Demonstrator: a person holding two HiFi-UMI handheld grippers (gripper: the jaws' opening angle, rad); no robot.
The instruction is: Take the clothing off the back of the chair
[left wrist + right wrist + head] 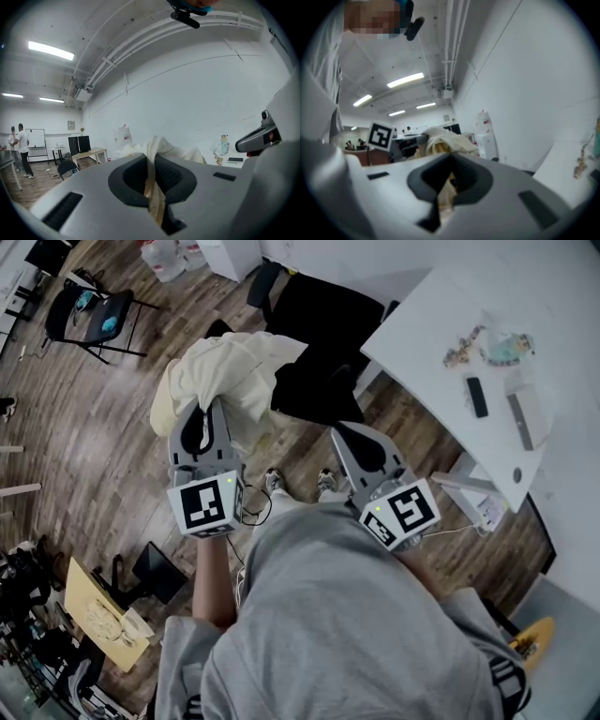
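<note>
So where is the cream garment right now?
Head view, upper left of centre: the cream garment is bunched just left of the black chair, pinched in the shut left gripper, with the white table further right.

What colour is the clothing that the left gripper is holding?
The clothing is cream, off-white; the head view shows it best.

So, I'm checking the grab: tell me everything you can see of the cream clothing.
The cream clothing is soft, crumpled fabric, bunched in loose folds, held up over the wooden floor beside the black chair. One fold is pinched in the shut tongs of the left gripper; whether it touches the chair is unclear.
</note>
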